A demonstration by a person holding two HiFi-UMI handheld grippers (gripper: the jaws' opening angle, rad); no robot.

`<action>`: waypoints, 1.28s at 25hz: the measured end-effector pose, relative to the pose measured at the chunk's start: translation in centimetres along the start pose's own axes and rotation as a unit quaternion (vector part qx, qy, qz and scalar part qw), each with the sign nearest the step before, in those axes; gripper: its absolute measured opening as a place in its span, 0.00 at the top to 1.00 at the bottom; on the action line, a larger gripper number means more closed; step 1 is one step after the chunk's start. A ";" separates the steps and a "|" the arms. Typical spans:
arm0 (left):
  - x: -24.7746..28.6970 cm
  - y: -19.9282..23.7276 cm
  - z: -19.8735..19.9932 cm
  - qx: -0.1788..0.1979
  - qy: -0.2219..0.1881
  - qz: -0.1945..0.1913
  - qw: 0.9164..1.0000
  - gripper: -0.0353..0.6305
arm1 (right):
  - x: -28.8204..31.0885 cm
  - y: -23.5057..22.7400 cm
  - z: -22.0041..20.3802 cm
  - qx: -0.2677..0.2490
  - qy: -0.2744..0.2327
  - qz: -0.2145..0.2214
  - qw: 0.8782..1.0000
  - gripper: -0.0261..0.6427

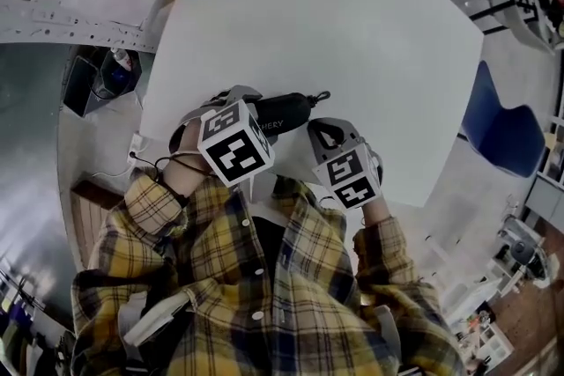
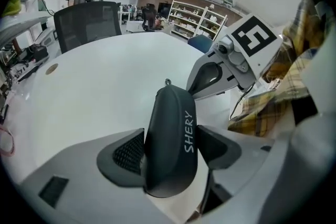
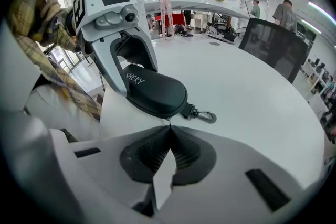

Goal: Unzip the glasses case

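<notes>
Plaid sleeves (image 1: 159,198) nearest, behind the black glasses case (image 2: 168,113). Left gripper (image 2: 170,149) clamped across the case's middle; right gripper (image 3: 169,131) pinched on the zip tab (image 3: 169,123) beside the case's clip (image 3: 202,114).

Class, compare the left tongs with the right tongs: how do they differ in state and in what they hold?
The left tongs are spread around the black glasses case, clamping its sides; the right tongs are shut tip to tip. The left tongs hold the case's body; the right tongs only reach its edge near the clip, where any zipper pull is too small to see. Both work at the same case.
</notes>
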State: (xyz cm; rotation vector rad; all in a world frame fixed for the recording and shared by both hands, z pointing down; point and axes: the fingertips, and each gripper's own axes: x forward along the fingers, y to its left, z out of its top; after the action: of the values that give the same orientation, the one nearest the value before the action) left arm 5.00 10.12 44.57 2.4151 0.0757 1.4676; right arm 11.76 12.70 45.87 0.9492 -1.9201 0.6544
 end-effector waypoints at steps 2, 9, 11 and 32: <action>0.1 0.0 0.0 -0.001 0.008 -0.011 1.000 0.46 | -0.1 -0.6 0.1 -0.018 0.004 -0.005 1.000 0.96; 0.3 0.0 -0.2 0.011 0.022 -0.019 1.000 0.46 | 0.0 -3.4 2.2 -0.107 0.016 -0.020 0.994 0.96; 0.3 0.0 -0.3 0.013 0.024 -0.022 0.999 0.46 | 0.4 -3.6 3.0 -0.152 0.024 -0.018 0.988 0.96; 0.9 0.1 -0.8 0.034 0.031 -0.053 0.998 0.44 | 1.8 -4.3 5.8 -0.302 0.051 0.025 0.951 0.96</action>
State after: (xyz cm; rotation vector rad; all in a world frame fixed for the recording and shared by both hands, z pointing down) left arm 4.74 10.37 45.72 2.3791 0.2675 1.5160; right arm 11.95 5.28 44.99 0.4670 -1.8854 0.1115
